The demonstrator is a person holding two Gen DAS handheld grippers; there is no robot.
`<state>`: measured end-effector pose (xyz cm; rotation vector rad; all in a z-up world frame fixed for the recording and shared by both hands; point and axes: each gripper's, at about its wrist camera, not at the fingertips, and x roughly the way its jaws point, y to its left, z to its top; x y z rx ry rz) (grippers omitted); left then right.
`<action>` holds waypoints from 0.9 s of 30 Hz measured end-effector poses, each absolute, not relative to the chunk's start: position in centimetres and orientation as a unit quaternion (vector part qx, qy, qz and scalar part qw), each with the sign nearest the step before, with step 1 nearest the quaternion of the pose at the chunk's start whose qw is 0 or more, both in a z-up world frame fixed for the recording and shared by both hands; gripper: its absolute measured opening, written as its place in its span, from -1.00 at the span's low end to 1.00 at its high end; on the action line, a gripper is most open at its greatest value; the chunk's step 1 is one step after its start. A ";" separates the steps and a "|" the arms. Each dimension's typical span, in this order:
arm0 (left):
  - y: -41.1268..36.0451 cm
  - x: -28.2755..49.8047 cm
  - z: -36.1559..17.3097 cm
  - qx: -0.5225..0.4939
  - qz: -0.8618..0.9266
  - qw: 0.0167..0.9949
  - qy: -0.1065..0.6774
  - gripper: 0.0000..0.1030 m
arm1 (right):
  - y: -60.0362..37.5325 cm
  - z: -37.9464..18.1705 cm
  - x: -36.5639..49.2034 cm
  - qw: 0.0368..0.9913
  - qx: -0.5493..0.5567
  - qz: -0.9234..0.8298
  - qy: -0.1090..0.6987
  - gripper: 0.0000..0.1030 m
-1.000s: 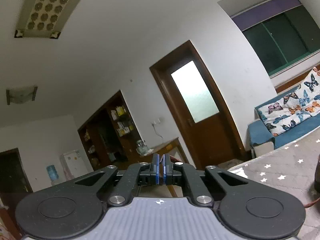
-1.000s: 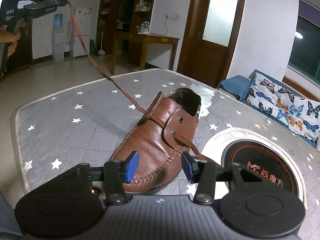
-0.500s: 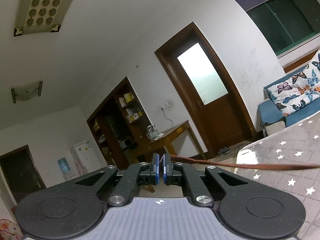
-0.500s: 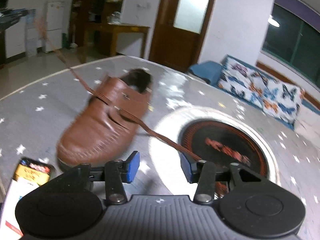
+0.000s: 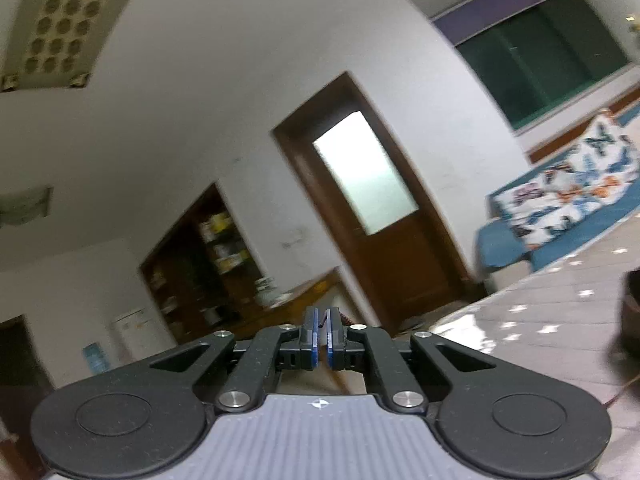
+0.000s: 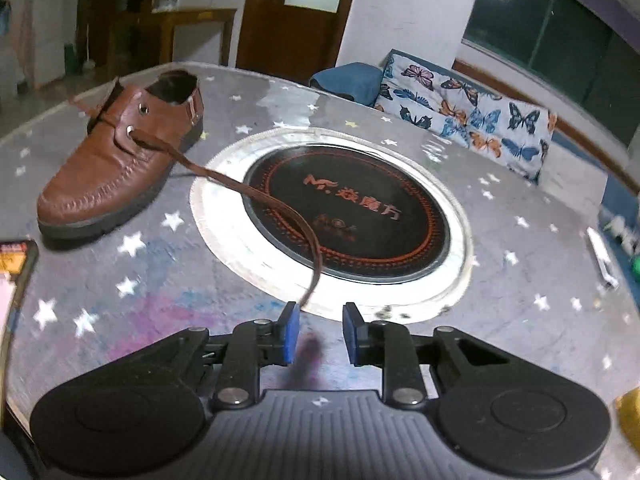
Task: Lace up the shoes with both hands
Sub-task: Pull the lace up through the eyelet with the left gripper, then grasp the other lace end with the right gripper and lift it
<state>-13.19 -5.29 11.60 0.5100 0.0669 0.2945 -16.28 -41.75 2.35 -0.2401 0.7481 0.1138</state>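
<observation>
Two tongs, one shoe, one lace.

Left tongs [image 5: 321, 338]: clenched, pointing level out across the room; thin brown strip visible at the pad tips, judged the far lace end pinched there, though blur prevents certainty. Held out and away, presumably to keep that end taut and clear of the shoe.

Right tongs [image 6: 318, 334]: tilted down at the bench [image 6: 168, 304], jaws closing, nothing pressed between the pads. Free lace [image 6: 256, 196] end just ahead of the left-hand pad, touching or nearly so; not yet centred in the gap. Placement reads as an approach to pick up this end for the next eyelet.

Shoe [image 6: 116, 160]: brown leather, upright on the bench, well ahead and to the left of the right tongs, toe toward the tongs. Lace through the lower near-side eyelet; upper eyelet on that side empty. Lacing judged early.

Lace run: from the eyelet, across the cooktop [image 6: 348, 208] ahead of the right tongs, curving back toward them.

Surroundings: box [image 6: 16, 264] at far left, beside the toe; small items at far right, too blurred to name; sofa [image 6: 472, 112] beyond the bench; door [image 5: 372, 200] ahead of the left tongs.

Obstructions: none between right tongs and lace end; limp lace flat on the surface, awkward to pinch.
</observation>
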 end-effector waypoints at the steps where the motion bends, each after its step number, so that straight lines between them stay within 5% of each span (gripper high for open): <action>1: -5.9 -13.4 11.5 0.252 0.131 0.958 0.034 -0.91 | -41.7 2.3 -16.1 0.923 -0.108 0.058 0.364 -0.56; 13: -14.1 -15.4 9.1 0.275 -0.028 0.961 0.026 -0.90 | -43.6 0.3 -11.9 0.918 -0.023 0.039 0.394 -0.58; 18: -14.7 -15.4 9.8 0.281 -0.036 0.959 0.013 -0.90 | -43.2 0.3 -11.5 0.915 -0.011 0.049 0.401 -0.89; 27: -13.4 -14.6 10.5 0.292 -0.021 0.956 0.003 -0.90 | -38.9 0.3 -12.3 0.909 -0.191 0.041 0.368 -0.98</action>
